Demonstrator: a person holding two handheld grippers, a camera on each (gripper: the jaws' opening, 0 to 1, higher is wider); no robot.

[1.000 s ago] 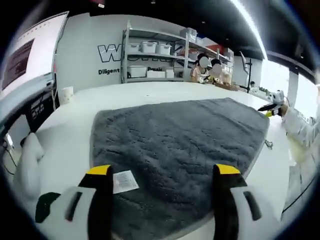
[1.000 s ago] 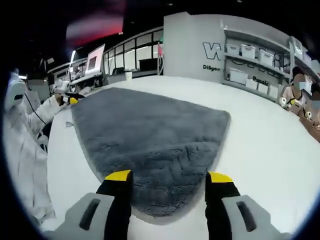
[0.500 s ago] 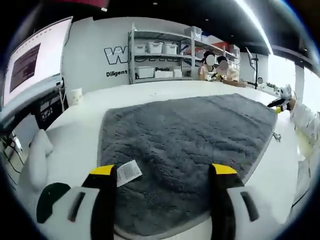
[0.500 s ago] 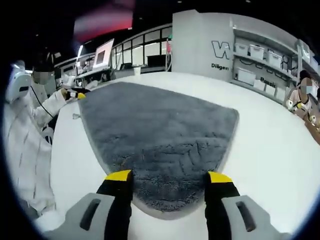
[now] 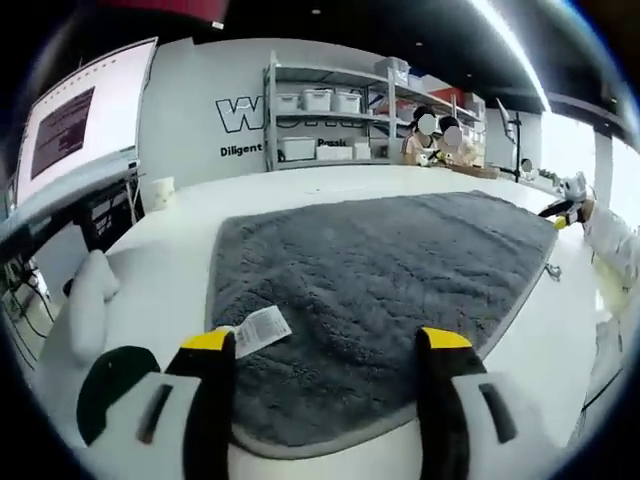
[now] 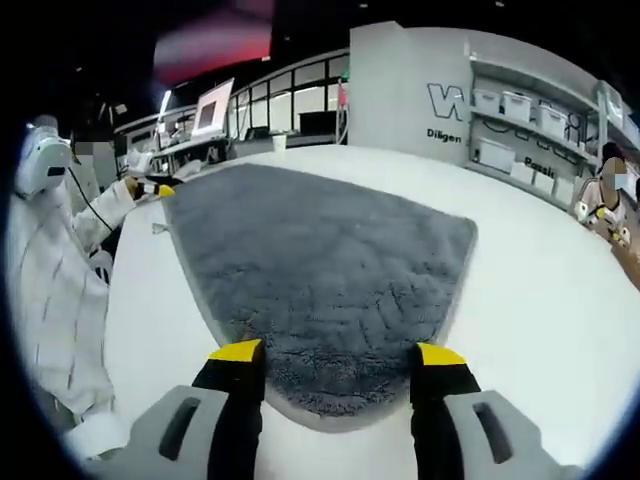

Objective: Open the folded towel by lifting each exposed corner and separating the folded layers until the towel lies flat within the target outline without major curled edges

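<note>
The left gripper (image 5: 328, 345) has two black jaws, each with a yellow tip, and each jaw grows from a light grey housing with a dark oblong slot in it. The right gripper (image 6: 338, 357) is built the same way: black jaws, yellow tips, grey housings with slots. The person's sleeve (image 6: 55, 290) is white with thin dark stripes, and a dark cable runs over it.
</note>
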